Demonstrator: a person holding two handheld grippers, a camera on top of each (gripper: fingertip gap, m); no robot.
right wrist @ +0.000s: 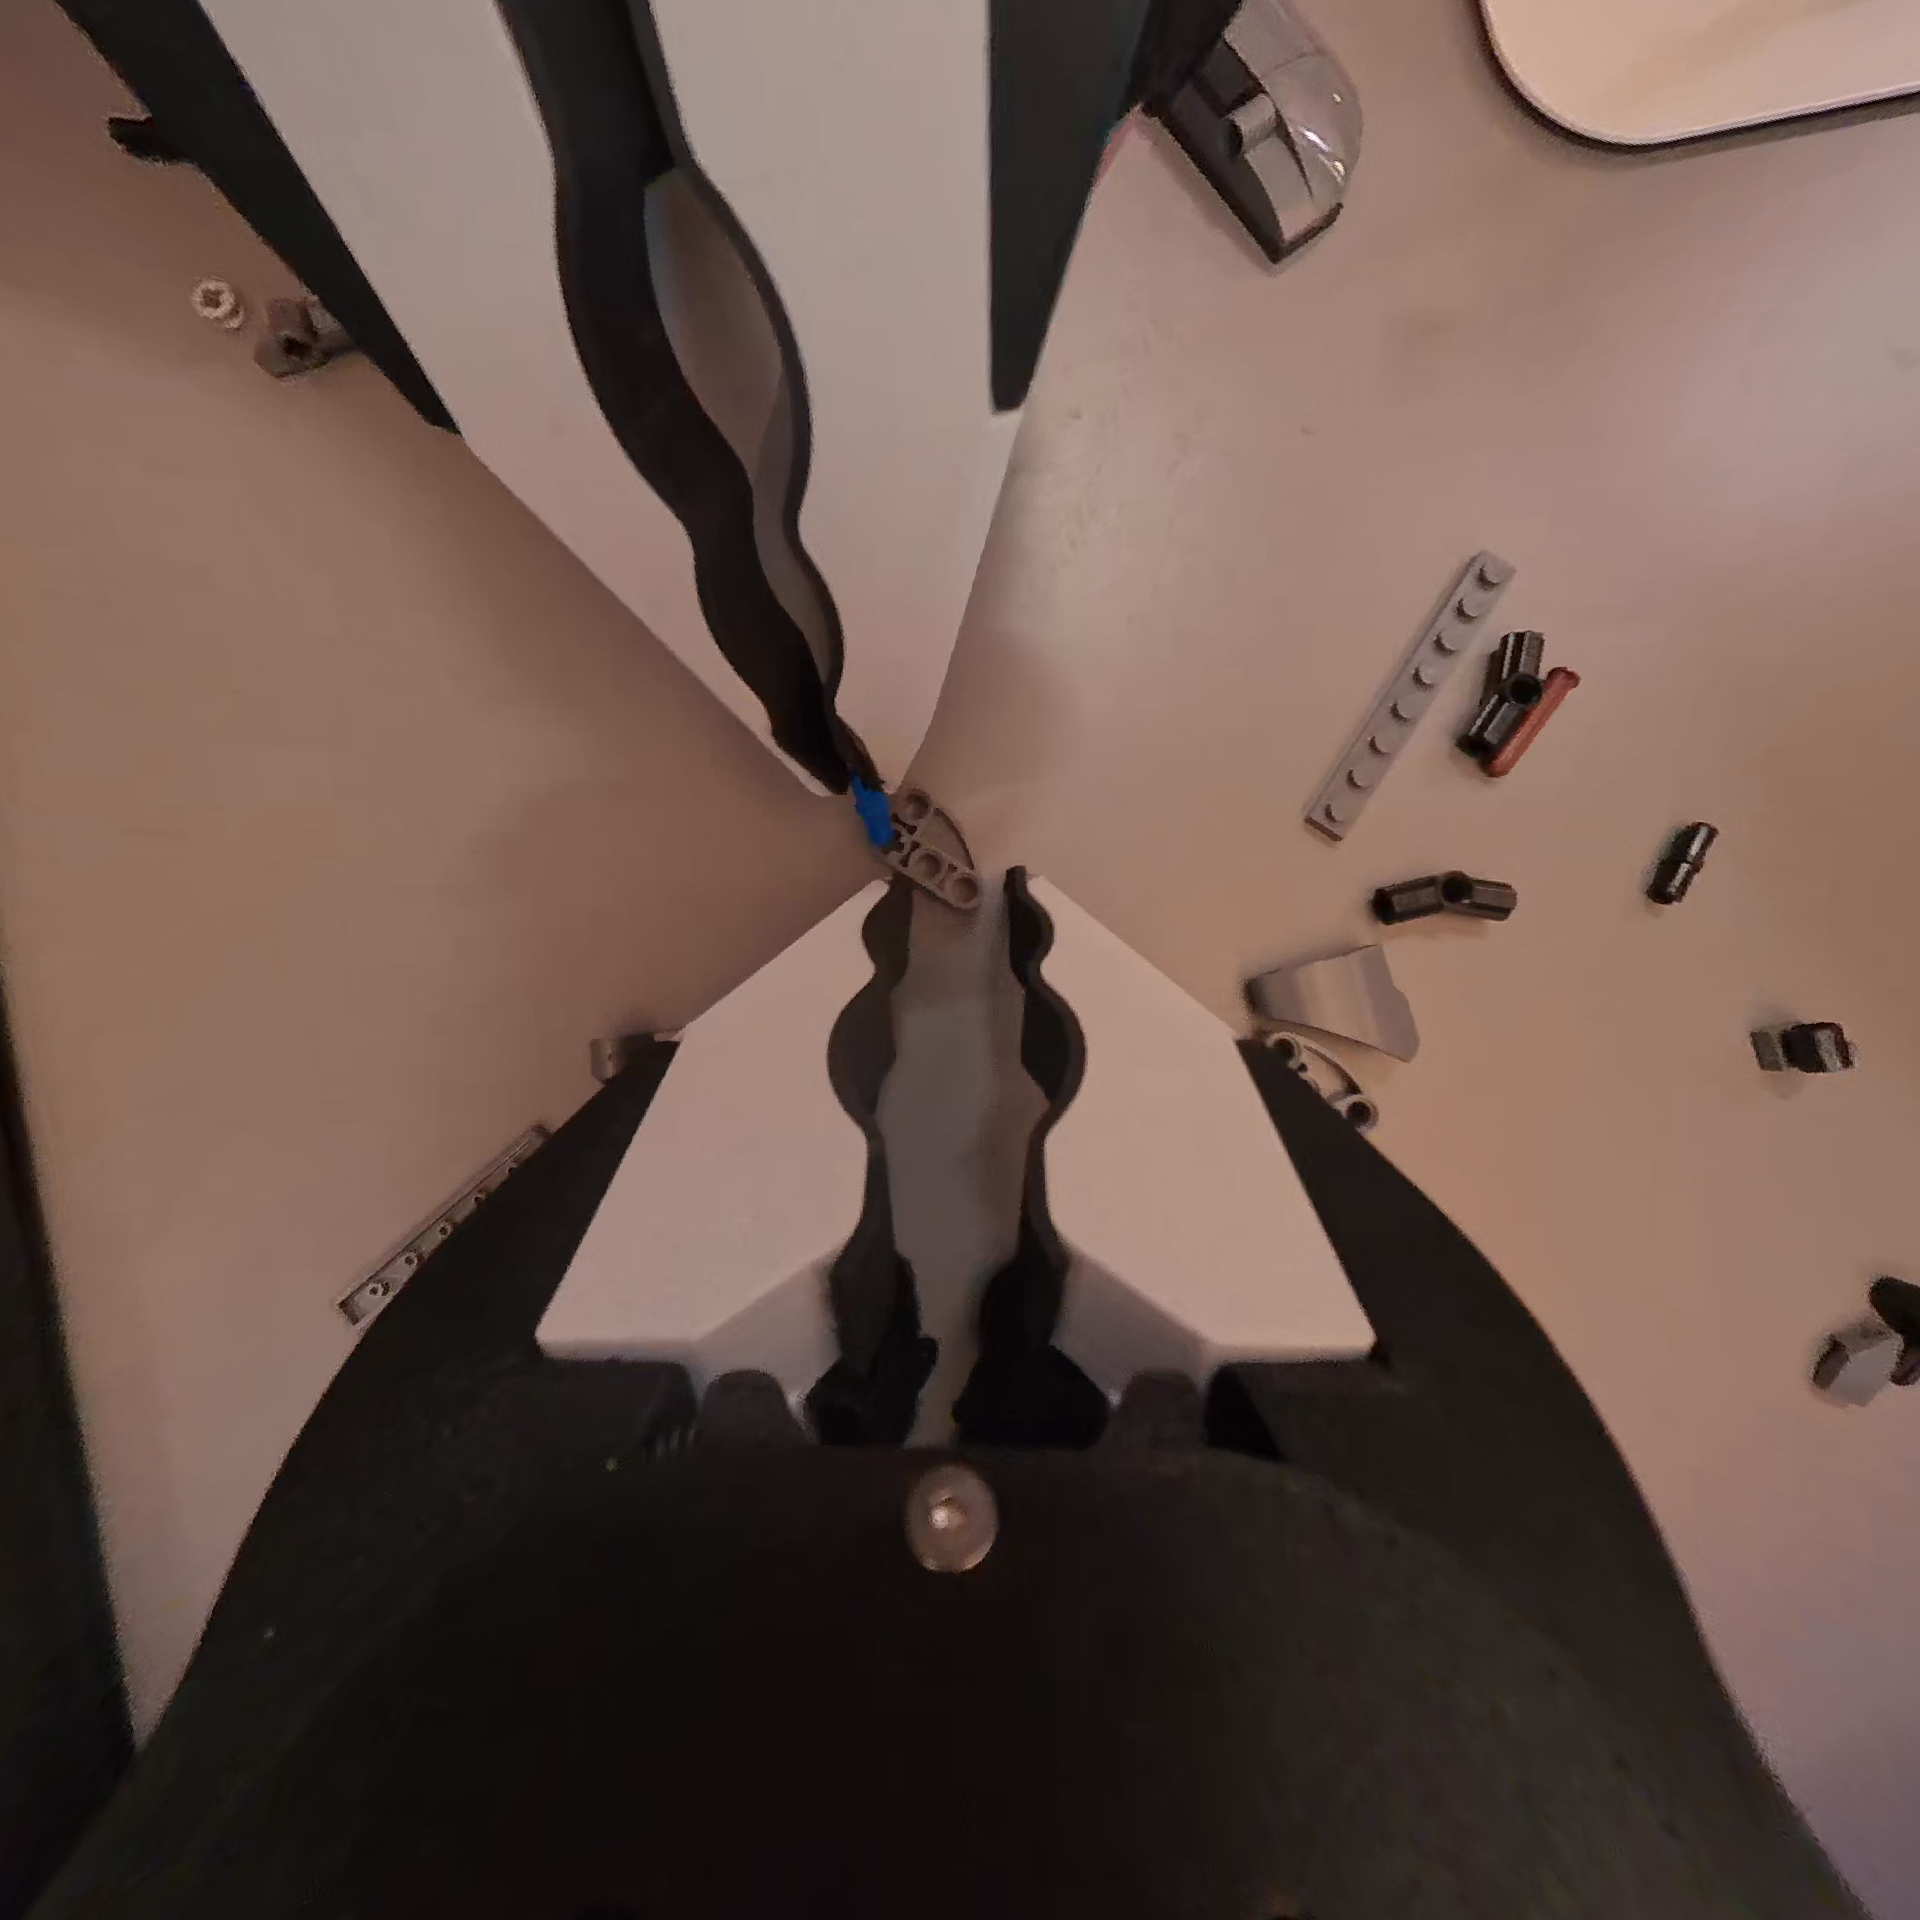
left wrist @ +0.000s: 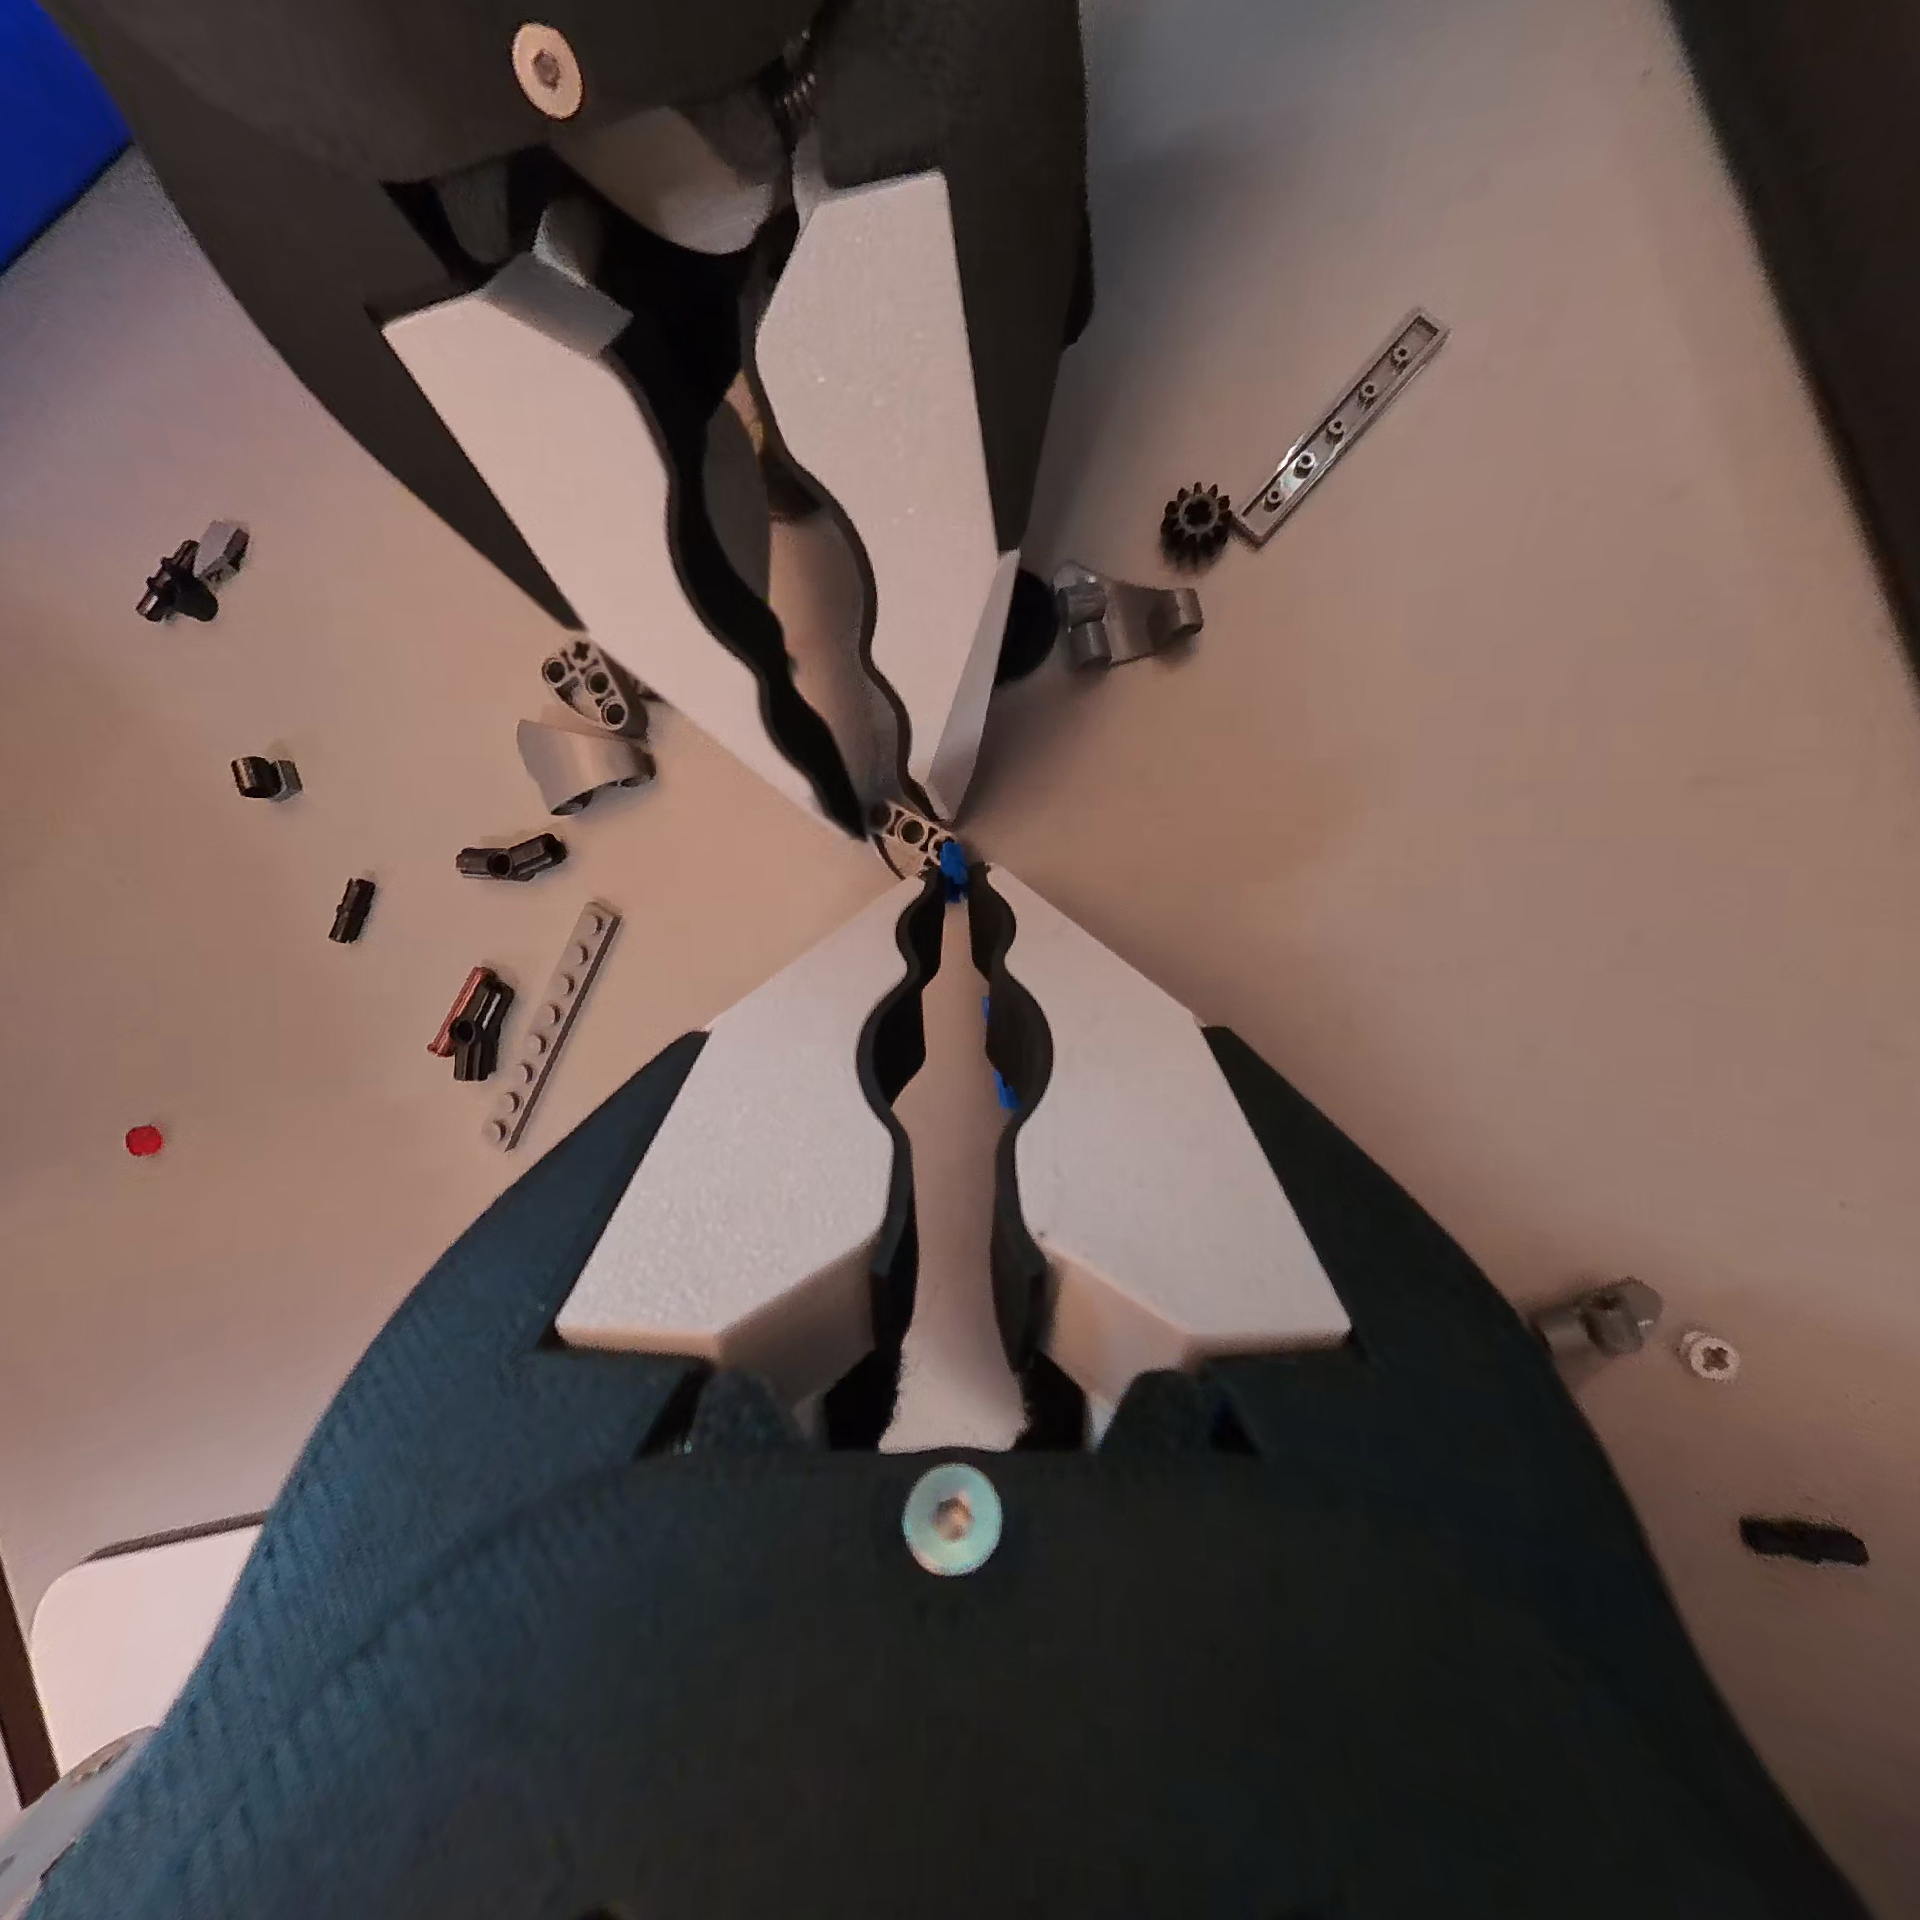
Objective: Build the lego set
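Pale, matte tabletop (left wrist: 1455,935) carries scattered pieces around two grippers meeting tip to tip. Largest, the left gripper (left wrist: 948,883), black textured body with wavy dark pads, pinches a small blue pin (left wrist: 951,862). Opposite, the right gripper (right wrist: 951,883) clamps a grey curved liftarm (right wrist: 933,847) with round holes; the pin touches its end. Nearby lie a long grey studded plate (left wrist: 556,1023), a smooth curved grey panel (left wrist: 582,764), a black gear (left wrist: 1197,520) and a red round stud (left wrist: 143,1140).
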